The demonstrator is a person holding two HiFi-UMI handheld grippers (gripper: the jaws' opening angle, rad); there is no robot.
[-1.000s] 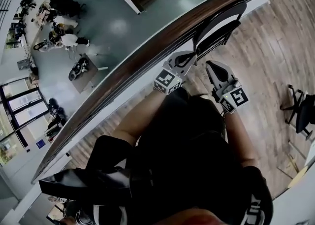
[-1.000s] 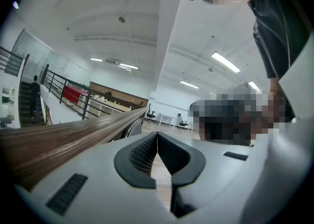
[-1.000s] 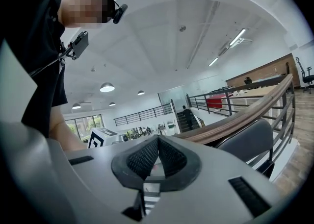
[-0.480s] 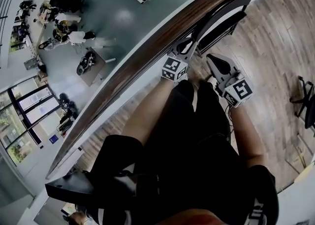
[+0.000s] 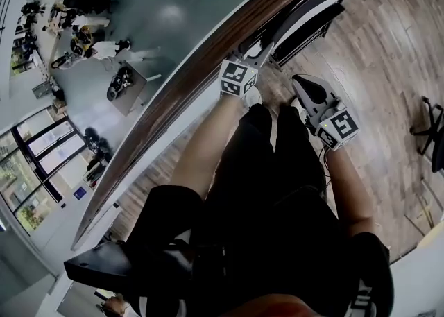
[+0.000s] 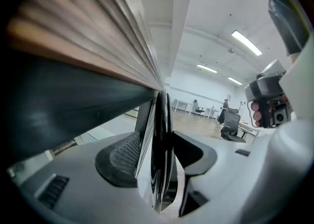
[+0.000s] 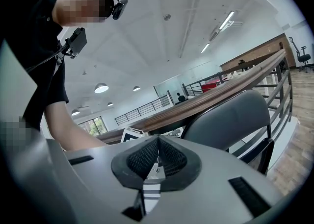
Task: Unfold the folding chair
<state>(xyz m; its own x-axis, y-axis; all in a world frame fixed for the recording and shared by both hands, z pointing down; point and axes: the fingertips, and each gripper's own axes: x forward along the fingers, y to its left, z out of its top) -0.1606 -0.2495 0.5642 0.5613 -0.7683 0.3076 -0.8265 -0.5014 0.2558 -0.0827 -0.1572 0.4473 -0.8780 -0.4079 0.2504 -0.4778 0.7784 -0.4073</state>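
- The wooden handrail (image 5: 201,66) runs slantwise across the head view, above a white half-wall, with plank floor (image 5: 388,80) on my side of it.
- The folding chair (image 5: 313,5) stands on that floor against the half-wall, just under the rail. It looks folded flat, so the unfolding has not begun.
- My left claw (image 5: 258,49) is up at the chair's near edge. Its jaws are opening, and the chair's black frame edge (image 6: 161,139) stands between them. The ribbed pad (image 6: 123,153) on one side is clear of the edge, so I have no grip on it yet.
- My right claw (image 5: 300,87) hangs just beside the left one with its jaws fully together on nothing, and the chair's grey backrest (image 7: 230,117) lies ahead of it.
- I judge this to be the first-grasp step. Next I should close the left claw on the frame, draw the chair off the wall, then open the right claw for the seat.
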